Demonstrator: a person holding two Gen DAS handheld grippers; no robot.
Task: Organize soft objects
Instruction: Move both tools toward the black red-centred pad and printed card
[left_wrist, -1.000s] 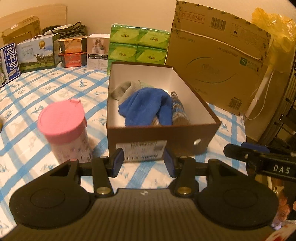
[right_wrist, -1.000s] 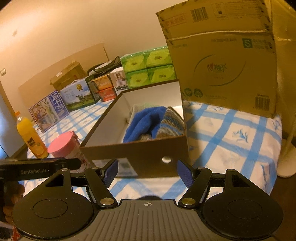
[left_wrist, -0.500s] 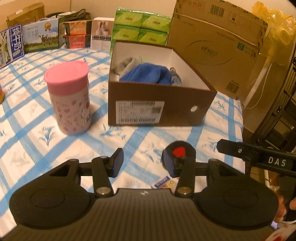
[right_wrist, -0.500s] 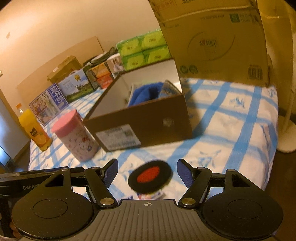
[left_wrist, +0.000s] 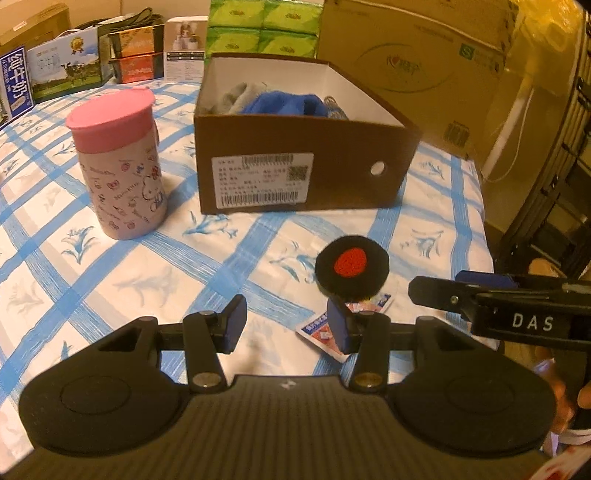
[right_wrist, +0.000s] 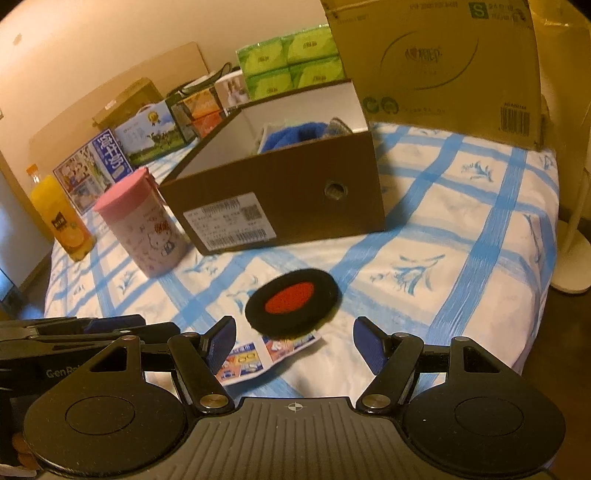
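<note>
Black-and-red round pad (right_wrist: 292, 301) lies on the checked cloth (right_wrist: 461, 258), partly over a leaflet (right_wrist: 255, 356), before the shoebox (left_wrist: 295, 162) of socks (left_wrist: 284, 103). Left gripper (left_wrist: 286, 323) and right gripper (right_wrist: 293, 347): jaws spread, empty.

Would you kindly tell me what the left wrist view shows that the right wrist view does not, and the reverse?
Only the left wrist view shows the grey fabric beside the blue cloth inside the box, and the yellow plastic bag at the far right. Only the right wrist view shows the orange juice bottle and the white round stand base off the table's edge. Both show the brown cardboard shoebox, the pink-lidded patterned cup, the round black pad with a red centre lying on a printed packet, and the open left gripper.
</note>
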